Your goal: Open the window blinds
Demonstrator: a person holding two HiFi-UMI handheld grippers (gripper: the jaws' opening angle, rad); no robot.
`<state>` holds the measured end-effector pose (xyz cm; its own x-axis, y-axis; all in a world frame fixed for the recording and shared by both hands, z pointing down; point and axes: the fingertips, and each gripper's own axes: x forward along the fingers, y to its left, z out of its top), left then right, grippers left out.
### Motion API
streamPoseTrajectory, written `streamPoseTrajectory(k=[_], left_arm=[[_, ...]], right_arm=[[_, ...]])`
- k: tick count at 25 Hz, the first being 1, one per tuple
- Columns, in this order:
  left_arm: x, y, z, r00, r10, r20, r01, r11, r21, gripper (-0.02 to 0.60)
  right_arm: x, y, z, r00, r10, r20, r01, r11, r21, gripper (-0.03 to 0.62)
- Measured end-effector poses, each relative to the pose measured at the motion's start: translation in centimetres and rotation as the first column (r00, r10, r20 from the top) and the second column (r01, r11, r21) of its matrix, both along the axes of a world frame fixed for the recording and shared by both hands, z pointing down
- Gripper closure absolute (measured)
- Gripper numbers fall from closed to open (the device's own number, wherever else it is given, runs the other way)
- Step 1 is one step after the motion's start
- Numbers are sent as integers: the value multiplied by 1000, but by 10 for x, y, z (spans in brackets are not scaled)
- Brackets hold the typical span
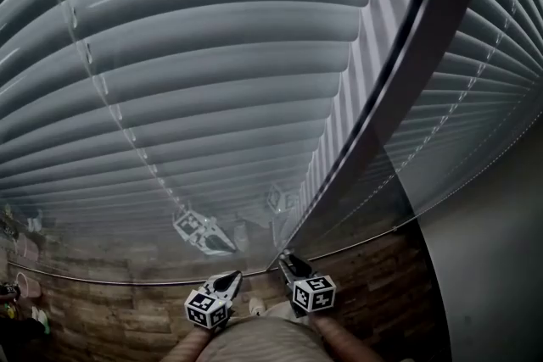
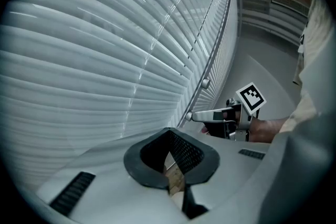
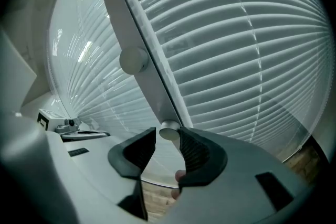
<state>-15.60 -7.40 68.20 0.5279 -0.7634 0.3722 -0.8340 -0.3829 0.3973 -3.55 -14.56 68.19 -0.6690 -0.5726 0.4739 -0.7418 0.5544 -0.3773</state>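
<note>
Jaws spread, the right gripper brackets the small, slick-looking slider knob, seemingly the light, glass-sealed blinds' only handhold; the left gripper sits with jaws pressed together.

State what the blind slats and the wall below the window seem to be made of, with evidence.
Blind slats: probably painted aluminium or plastic, pale grey satin; thin curved strips carry soft highlights. Wall: likely brick or brick-look cladding, matt brown; rough staggered courses show.

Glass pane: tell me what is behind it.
Behind the glass pane are the horizontal slats of the blinds, tilted shut. They cover whatever lies beyond, so nothing outside shows.
</note>
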Motion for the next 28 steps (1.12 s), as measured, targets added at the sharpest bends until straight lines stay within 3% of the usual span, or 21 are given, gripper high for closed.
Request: streamPoseTrajectory(k=[16, 28], left_arm=[[-7, -2, 36, 1000, -16, 17, 16, 1000, 10, 569], [23, -7, 35, 1000, 27, -10, -27, 1000, 4, 569]], right_arm=[[-5, -7, 35, 1000, 23, -10, -23, 1000, 13, 462], [19, 14, 39, 999, 0, -46, 0, 1000, 4, 462]])
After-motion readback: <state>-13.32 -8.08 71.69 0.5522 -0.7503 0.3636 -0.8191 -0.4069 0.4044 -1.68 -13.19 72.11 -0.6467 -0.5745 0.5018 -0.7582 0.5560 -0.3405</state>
